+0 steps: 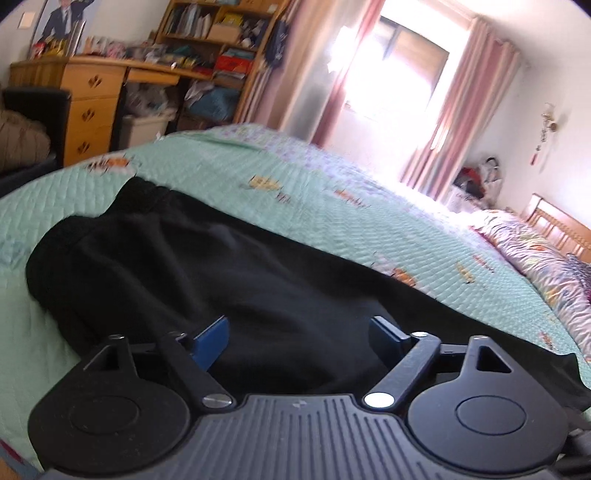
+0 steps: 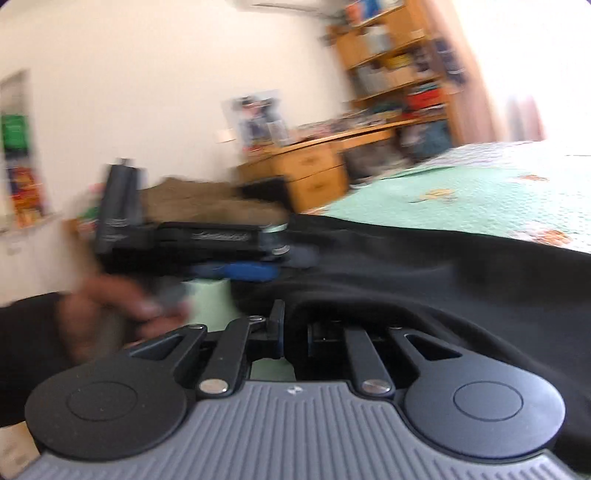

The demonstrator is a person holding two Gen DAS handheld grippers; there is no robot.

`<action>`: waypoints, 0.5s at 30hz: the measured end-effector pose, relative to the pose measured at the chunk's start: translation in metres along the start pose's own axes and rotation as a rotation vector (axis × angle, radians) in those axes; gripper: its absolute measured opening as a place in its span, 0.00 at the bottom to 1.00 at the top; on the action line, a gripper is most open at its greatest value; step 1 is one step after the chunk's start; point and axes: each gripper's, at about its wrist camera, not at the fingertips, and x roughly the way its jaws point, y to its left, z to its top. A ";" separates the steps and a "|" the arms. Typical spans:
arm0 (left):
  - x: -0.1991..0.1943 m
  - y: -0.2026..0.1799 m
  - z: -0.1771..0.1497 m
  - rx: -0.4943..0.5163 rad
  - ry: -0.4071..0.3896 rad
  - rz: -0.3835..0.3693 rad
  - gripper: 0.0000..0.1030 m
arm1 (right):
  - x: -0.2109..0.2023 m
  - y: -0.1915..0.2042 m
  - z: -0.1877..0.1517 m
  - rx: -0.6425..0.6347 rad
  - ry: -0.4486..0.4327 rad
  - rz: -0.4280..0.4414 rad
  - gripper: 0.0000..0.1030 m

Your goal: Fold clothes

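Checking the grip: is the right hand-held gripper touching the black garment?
Touching. The right wrist view shows the right hand-held gripper nearly closed, with black garment fabric bunched between its fingers.

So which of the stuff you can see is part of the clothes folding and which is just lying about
Part of the job:
black garment, spread on the bed
left tool, open over the garment
right tool, shut on the garment's edge

Just lying about:
quilt
desk
bookshelf
curtains
poster
pillow
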 end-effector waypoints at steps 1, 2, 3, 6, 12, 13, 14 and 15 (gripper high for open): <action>0.001 0.000 -0.001 -0.003 0.005 0.006 0.84 | 0.004 -0.005 -0.006 0.024 0.027 0.010 0.11; 0.003 0.000 -0.001 -0.005 0.010 0.011 0.83 | 0.008 -0.011 -0.013 0.052 0.054 0.016 0.11; 0.003 -0.001 -0.003 -0.006 0.016 0.013 0.83 | 0.009 -0.012 -0.019 0.080 0.047 0.020 0.11; 0.006 -0.002 -0.007 0.000 0.036 0.021 0.83 | 0.027 -0.023 -0.047 0.158 0.094 0.004 0.12; 0.021 -0.005 -0.014 0.077 0.081 0.085 0.82 | 0.026 0.008 -0.070 -0.042 0.058 -0.085 0.23; 0.018 -0.007 -0.013 0.074 0.073 0.077 0.81 | 0.024 0.011 -0.075 -0.094 0.052 -0.102 0.20; 0.014 -0.009 -0.012 0.068 0.061 0.060 0.81 | 0.022 0.015 -0.080 -0.149 0.044 -0.120 0.22; 0.010 -0.011 -0.011 0.062 0.049 0.043 0.82 | 0.017 0.021 -0.080 -0.175 0.041 -0.126 0.27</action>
